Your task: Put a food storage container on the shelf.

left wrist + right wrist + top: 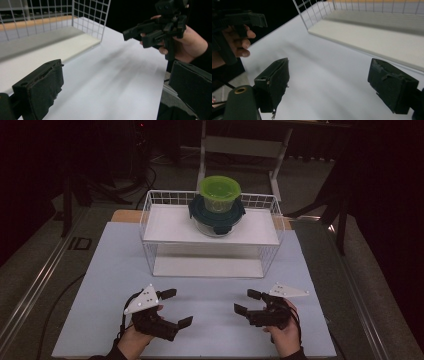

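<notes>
Left claw [172, 308] apart, empty, near desk's front edge | right claw [247, 301] apart, empty | risk: green-lidded tub [219, 194] toppling off stacked containers [216, 217] if nudged

Dim room, black beyond the desk [100, 270], which glows pale from overhead light. The wire basket [150, 215] drops a soft shadow beneath its shelf. Both gripper views show streaky motion blur across the desk, with the near jaws soft and unfocused.
</notes>
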Motion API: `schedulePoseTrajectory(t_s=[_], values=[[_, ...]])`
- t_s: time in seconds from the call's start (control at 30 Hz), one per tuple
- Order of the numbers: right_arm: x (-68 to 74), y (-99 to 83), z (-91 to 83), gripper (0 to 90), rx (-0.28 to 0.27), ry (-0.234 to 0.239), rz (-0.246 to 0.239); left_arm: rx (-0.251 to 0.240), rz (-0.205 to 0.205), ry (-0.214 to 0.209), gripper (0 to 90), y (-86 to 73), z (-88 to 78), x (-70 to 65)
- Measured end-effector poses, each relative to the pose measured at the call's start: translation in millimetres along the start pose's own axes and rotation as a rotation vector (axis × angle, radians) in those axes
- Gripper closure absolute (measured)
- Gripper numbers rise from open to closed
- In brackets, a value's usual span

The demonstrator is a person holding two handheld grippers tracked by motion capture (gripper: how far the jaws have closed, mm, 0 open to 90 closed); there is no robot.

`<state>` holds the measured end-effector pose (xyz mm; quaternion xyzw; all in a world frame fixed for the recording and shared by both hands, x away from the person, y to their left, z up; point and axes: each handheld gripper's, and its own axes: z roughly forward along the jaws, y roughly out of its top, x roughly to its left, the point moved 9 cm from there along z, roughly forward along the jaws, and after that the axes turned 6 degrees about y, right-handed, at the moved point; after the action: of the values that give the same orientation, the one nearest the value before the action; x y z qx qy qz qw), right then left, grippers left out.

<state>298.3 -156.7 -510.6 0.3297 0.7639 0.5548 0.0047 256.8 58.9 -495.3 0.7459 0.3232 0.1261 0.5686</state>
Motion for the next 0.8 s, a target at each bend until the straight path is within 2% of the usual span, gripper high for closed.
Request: schedulePoseTrajectory(t_s=[0.03, 0.07, 0.1, 0.17, 0.33, 0.57, 0.63, 0.8], values=[[-0.5, -2.9, -1.3, 17.0, 0.006, -0.002, 0.001, 0.000, 0.000, 0.000, 0.0, 0.0, 0.0, 0.0], [-1.6, -7.9, -4.6, 17.0, 0.010, -0.007, -0.002, 0.026, 0.008, -0.009, 0.0, -12.3, 0.3, -0.8], [-2.4, -9.5, -6.5, 17.0, 0.009, -0.015, -0.002, 0.032, 0.011, -0.007, 0.0, -15.3, -0.4, -0.3], [-2.5, -12.1, -10.4, 16.9, -0.002, -0.011, 0.009, 0.032, 0.010, -0.004, 0.0, -19.2, -2.4, 0.8], [-2.1, -22.4, -15.7, 16.9, 0.009, -0.024, 0.008, 0.029, 0.007, 0.014, 0.0, -27.4, -8.5, 6.5], [-6.5, -33.9, -26.4, 17.2, 0.013, -0.039, -0.012, 0.030, 0.011, 0.042, 0.0, -37.3, -15.0, 12.0], [-12.4, -40.1, -29.4, 17.2, 0.021, -0.048, 0.010, 0.022, -0.006, 0.041, 0.0, -37.5, -17.8, 13.9], [-19.7, -43.1, -33.0, 17.1, 0.017, -0.063, 0.039, 0.001, -0.003, 0.068, 0.0, -34.9, -21.5, 19.1]])
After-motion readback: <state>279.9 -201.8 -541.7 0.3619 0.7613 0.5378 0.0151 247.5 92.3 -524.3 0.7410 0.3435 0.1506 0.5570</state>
